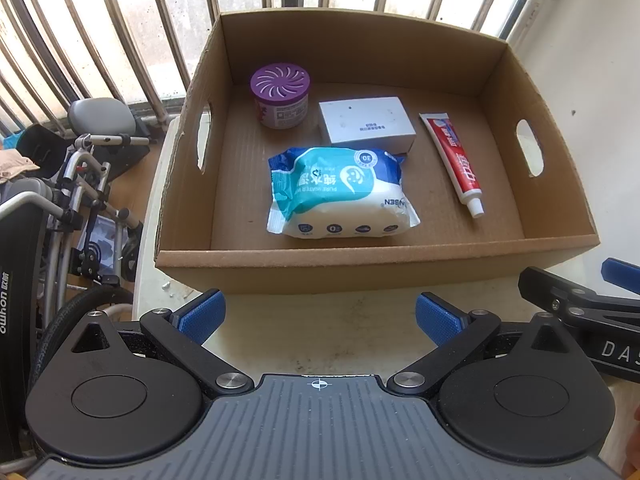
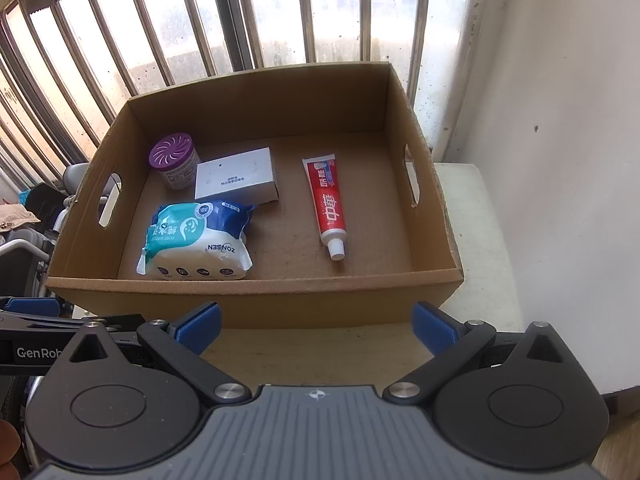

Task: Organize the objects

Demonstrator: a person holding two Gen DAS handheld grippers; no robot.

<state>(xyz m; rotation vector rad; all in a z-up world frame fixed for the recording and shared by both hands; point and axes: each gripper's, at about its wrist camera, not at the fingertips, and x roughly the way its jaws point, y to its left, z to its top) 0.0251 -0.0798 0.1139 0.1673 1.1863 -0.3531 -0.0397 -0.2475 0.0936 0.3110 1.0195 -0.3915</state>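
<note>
An open cardboard box (image 1: 360, 268) (image 2: 256, 300) stands on a small white table. In it lie a purple-lidded round jar (image 1: 280, 96) (image 2: 175, 160), a white carton (image 1: 366, 124) (image 2: 236, 180), a blue-and-white wet wipes pack (image 1: 340, 194) (image 2: 196, 240) and a red toothpaste tube (image 1: 454, 160) (image 2: 327, 210). My left gripper (image 1: 320, 318) is open and empty, just in front of the box's near wall. My right gripper (image 2: 316, 328) is open and empty too, beside it on the right; part of it shows in the left wrist view (image 1: 580, 304).
A barred window (image 1: 160, 20) runs behind the box. A white wall (image 2: 560, 120) stands to the right. A folded wheelchair (image 1: 80, 200) and clutter stand on the floor to the left. The white table's edge (image 2: 500, 260) shows right of the box.
</note>
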